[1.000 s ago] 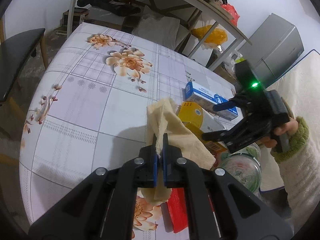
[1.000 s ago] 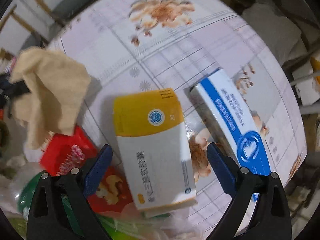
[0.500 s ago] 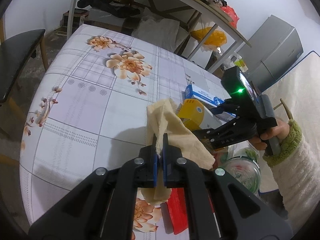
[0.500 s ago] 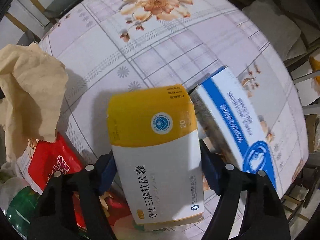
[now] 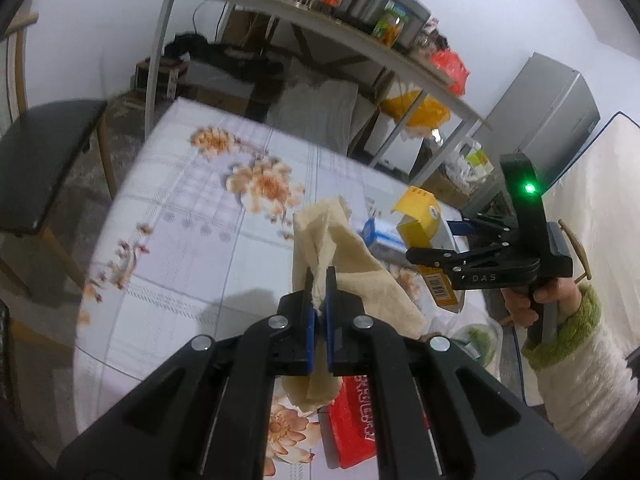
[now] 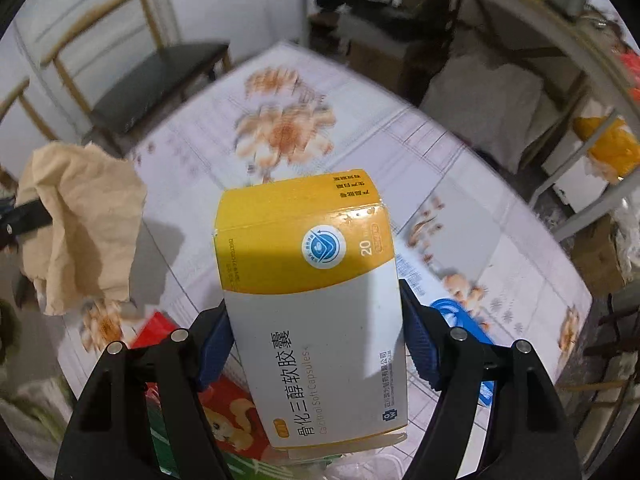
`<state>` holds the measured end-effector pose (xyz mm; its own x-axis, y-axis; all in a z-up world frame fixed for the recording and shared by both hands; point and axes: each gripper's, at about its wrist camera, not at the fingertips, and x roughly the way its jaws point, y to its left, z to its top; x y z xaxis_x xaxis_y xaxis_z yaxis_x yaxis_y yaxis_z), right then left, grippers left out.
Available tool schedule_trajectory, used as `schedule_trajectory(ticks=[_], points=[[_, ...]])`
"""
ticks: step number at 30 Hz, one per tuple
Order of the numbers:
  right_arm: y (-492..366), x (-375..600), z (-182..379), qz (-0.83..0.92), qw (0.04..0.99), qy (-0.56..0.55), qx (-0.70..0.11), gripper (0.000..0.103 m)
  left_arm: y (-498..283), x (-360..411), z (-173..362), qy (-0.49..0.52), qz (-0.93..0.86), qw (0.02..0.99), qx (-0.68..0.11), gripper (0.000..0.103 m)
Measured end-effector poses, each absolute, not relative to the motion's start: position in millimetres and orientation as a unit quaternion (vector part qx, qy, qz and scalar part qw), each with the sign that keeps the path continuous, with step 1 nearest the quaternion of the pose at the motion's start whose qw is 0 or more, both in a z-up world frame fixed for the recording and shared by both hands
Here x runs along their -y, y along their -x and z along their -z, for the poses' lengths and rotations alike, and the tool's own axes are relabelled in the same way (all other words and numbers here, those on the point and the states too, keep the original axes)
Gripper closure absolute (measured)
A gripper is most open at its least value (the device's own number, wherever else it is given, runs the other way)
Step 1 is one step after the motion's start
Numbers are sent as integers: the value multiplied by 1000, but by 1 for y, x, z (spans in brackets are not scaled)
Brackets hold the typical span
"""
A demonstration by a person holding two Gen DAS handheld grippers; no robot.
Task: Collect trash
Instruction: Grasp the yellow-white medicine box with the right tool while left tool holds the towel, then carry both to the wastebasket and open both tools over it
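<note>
Fingers of the left gripper (image 5: 319,280) pinch a tan tissue (image 5: 340,256). Right gripper (image 6: 316,332) clamps a yellow box (image 6: 312,304). Blue box (image 5: 382,236) and red packet (image 5: 356,420) lie nearby on the table (image 5: 180,248).

White walls (image 5: 100,20), dim grey floor (image 5: 52,184). Table w/ floral checked cloth (image 5: 192,216) mid-room. Black-seat chair (image 5: 44,160) on wooden legs at table's left; 2nd wood-frame chair (image 6: 92,28) behind, by wall. Long grey metal-leg shelf (image 5: 304,28) along far wall, loaded w/ jars + containers; cardboard boxes (image 5: 208,88), white sack (image 5: 320,116), yellow bag (image 5: 416,110) beneath. Grey fridge (image 5: 556,116) at right. Light flat, cool.
</note>
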<state>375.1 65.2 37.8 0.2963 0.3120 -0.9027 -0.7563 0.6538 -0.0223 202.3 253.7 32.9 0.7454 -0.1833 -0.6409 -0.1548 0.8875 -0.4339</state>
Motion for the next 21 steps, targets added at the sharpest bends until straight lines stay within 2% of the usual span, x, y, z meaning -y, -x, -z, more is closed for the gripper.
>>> schedule_trajectory(ticks=[11,16,21], points=[[-326,11,-139,-304,863,128,-383,31,-183,-208,-109,188,67,937,-287,100],[-288,81,-160,-260,889,71,-371,31,-186,-157,-132,154,128,940,-278,100],[-247,166,-158,-181,904,13,-388,31,-193,-87,-140,117,201,930,-285,100]])
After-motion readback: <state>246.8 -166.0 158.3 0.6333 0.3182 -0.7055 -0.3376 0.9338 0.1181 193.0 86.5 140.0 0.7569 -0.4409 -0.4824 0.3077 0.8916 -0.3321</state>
